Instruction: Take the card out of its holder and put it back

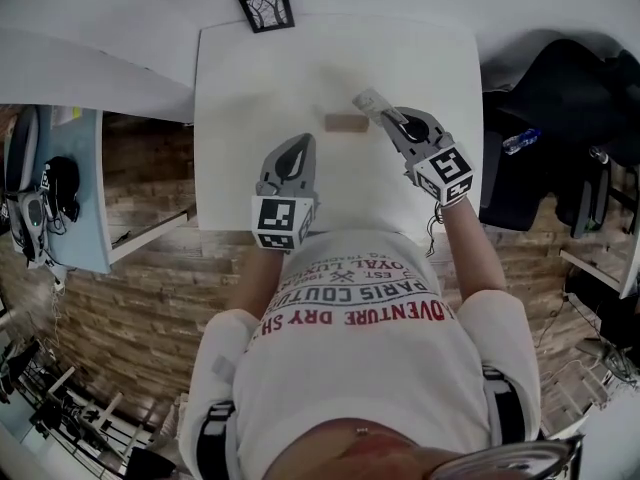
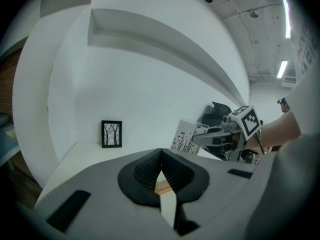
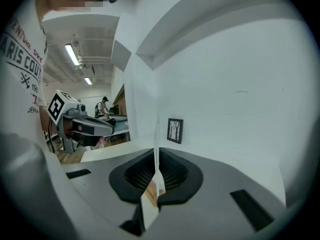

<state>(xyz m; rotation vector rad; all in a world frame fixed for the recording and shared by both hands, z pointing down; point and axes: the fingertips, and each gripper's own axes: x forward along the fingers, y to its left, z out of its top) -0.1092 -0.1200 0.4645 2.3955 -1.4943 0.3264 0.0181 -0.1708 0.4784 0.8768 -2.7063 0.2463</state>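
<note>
Head view: white counter [image 1: 230,88], bearing one small wooden holder [image 1: 345,123] near its middle and a framed picture [image 1: 266,9] at the far edge. Card [image 1: 369,101]: out of the holder, raised off the counter, pinched at one end by the right gripper [image 1: 385,120] and tilted; it sits just beside the holder, toward the far right of it, not touching it. Left gripper [image 1: 302,143]: near side of the holder, tip pointing toward it, a little apart, carrying nothing. Left gripper view: left gripper [image 2: 160,156] with its pads pressed together at the tip and nothing caught between them; a strip of wood, probably the holder, shows low in the gap beneath. Beyond, the card [image 2: 190,136] shows its printed face, held in the tip of the right gripper [image 2: 200,139]; the framed picture [image 2: 111,133] stands upright at the back of the counter [image 2: 85,159]. Right gripper view: right gripper [image 3: 156,156] closed on the card [image 3: 145,114], which rises edge-on from between the pads as a pale sheet; the left gripper [image 3: 107,129] lies off to the left, the framed picture [image 3: 175,130] behind. Status, by judgement: removal is done, as the holder stands without its card; the return is outstanding. Remaining work: bring the card's lower edge over the holder's slot, lower it in, then release it.
</note>
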